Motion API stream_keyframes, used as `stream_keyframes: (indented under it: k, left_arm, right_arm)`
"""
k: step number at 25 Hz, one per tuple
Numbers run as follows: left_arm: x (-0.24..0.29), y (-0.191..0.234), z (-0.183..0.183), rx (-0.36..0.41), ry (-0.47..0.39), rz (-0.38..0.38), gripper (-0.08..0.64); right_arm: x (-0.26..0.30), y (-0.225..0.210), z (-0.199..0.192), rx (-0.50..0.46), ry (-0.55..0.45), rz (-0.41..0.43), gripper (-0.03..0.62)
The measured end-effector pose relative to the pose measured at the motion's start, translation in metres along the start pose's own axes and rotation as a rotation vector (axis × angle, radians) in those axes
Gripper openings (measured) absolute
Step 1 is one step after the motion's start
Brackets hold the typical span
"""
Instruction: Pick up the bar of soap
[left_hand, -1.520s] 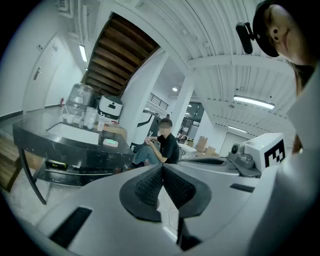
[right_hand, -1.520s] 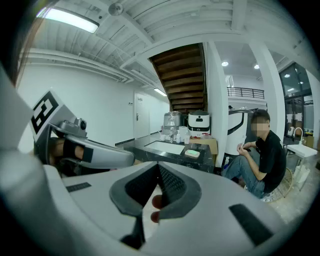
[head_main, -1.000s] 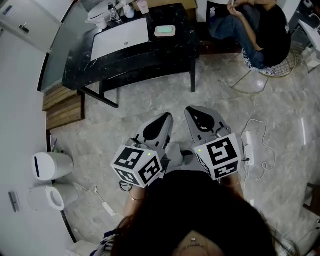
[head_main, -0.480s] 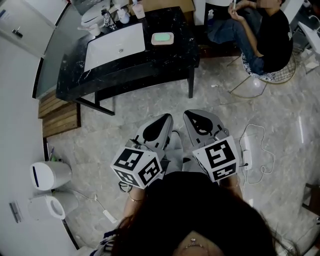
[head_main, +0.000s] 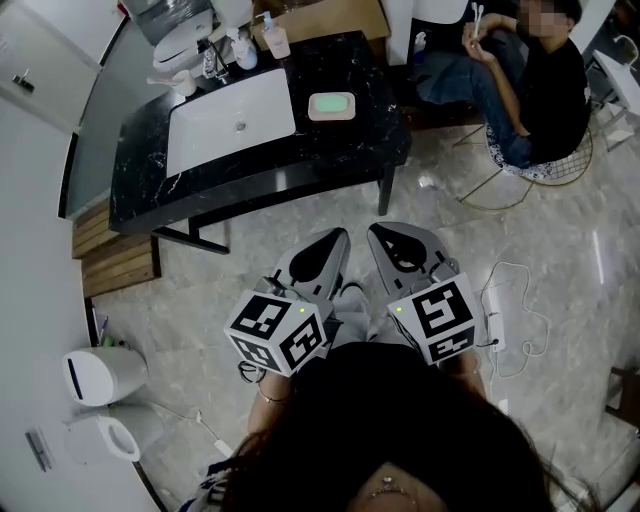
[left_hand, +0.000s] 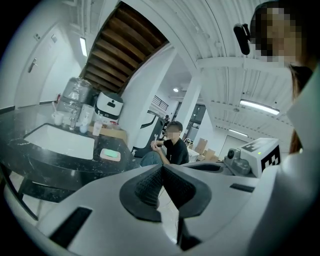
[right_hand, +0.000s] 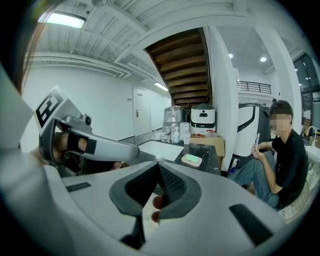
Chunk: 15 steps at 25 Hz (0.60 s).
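At the far left of the head view a white bin (head_main: 100, 372) stands on the pale stone floor, with a low set of wooden steps (head_main: 115, 265) beyond it against the wall. Next comes the black marble counter (head_main: 330, 150), well ahead of you, with a white sink (head_main: 230, 120) sunk into its left half and a few bottles (head_main: 270, 40) crowded at its back edge.

The bar of soap (head_main: 331, 104) is pale green. It lies flat in a white dish (head_main: 311, 106) on the counter, just to the right of the sink and near the counter's back right part. Neither of your tools is near it. Open floor and the front edge of the counter lie between them and the soap.

Your left gripper (left_hand: 161, 166) is held low in front of you, pointing toward the counter. Its two dark pads are pressed together with nothing between them. Your right gripper (right_hand: 158, 164) sits just beside it, close but apart, pointing the same way. It is clenched too, pad against pad, and it is empty. In its own view the dish and soap show beyond the tips, on the counter.

Further right a white power strip (head_main: 496, 305) lies on the floor with its cable looped around it. At the far right a person in a black shirt (head_main: 545, 90) sits beside the counter's end.
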<state>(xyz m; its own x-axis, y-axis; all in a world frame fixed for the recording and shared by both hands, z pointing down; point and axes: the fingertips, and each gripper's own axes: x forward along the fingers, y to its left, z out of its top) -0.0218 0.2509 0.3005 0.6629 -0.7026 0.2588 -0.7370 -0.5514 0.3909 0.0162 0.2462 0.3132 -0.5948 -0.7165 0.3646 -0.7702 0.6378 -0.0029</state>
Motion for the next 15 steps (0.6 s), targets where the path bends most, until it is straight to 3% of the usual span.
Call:
stream_keyframes:
  k: [15]
  left_arm:
    - [0.030,0.065,0.032,-0.017,0.011,-0.058,0.009]
  right_arm:
    - [0.069,-0.021,0.028,-0.013,0.011,-0.043,0.008]
